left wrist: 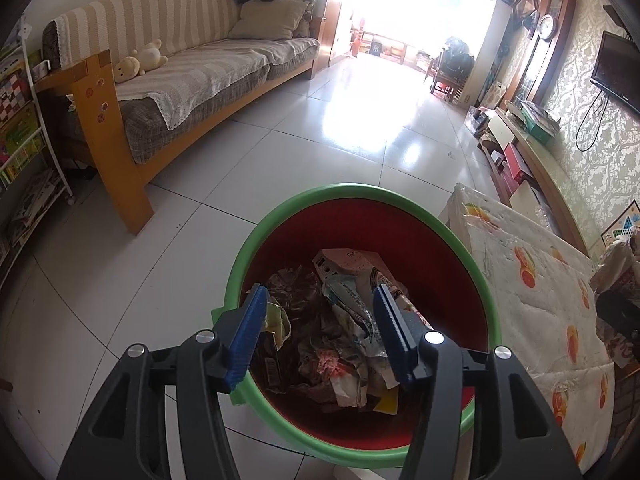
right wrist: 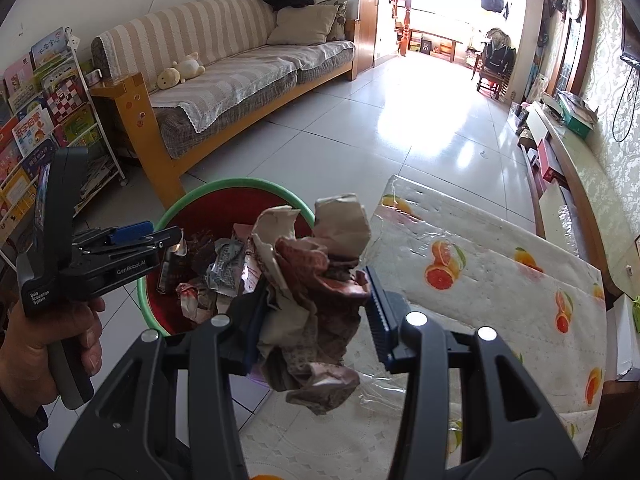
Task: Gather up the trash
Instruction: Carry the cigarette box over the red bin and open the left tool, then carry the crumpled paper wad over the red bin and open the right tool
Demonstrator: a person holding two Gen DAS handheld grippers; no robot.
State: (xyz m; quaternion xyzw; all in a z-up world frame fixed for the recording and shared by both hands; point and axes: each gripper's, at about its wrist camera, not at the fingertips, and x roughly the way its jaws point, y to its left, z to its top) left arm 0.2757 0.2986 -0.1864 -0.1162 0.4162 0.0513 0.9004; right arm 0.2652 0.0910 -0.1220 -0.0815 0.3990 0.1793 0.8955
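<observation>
Crumpled brownish paper [right wrist: 316, 304] is sitting clamped in the right gripper [right wrist: 316, 312] jaws beside the bench [right wrist: 500, 280]; left gripper [left wrist: 320, 332] jaws are hanging apart over the round green-rimmed bin [left wrist: 360, 196], its wrappers [left wrist: 344, 320] perhaps foil.

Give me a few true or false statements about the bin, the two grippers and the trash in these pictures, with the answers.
1. The left gripper is clamped on a wrapper. False: its jaws stand open over the bin, nothing between them.
2. The right gripper holds a crumpled paper wad. True.
3. The bin has a green rim and a red inside. True.
4. The bin is empty. False: wrappers and crumpled paper lie in it.
5. The paper wad already lies in the bin. False: it is held in the air, beside the bin, above the table's fruit-print cover.
</observation>
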